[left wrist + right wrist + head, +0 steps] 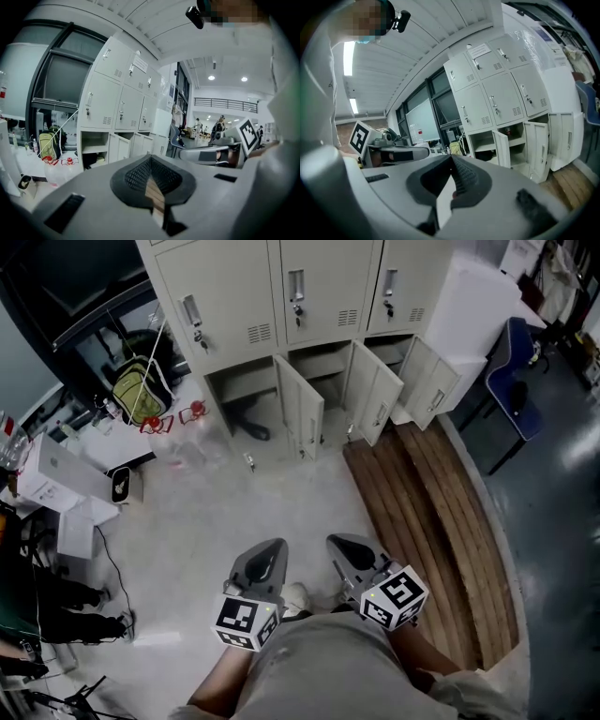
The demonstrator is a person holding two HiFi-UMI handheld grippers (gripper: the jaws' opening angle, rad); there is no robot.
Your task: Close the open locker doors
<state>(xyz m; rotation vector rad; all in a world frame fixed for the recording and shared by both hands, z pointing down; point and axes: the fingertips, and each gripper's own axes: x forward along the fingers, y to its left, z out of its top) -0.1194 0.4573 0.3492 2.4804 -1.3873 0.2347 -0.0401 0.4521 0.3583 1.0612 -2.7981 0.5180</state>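
Note:
A bank of beige lockers (300, 296) stands far ahead of me. Its upper doors are closed, and three bottom doors hang open: the left door (302, 411), the middle door (377, 393) and the right door (428, 381). The open compartments also show in the left gripper view (115, 146) and the right gripper view (520, 143). My left gripper (271, 547) and right gripper (341, 544) are held low near my body, well short of the lockers. Both are shut with nothing in them, as the left gripper (151, 158) and right gripper (451, 159) show in their own views.
A wooden slatted platform (431, 521) runs along the floor at right. A blue chair (514, 371) and a tall white cabinet (467, 306) stand beside the lockers. A yellow-green backpack (141, 390), white boxes (56, 479) and cables clutter the left.

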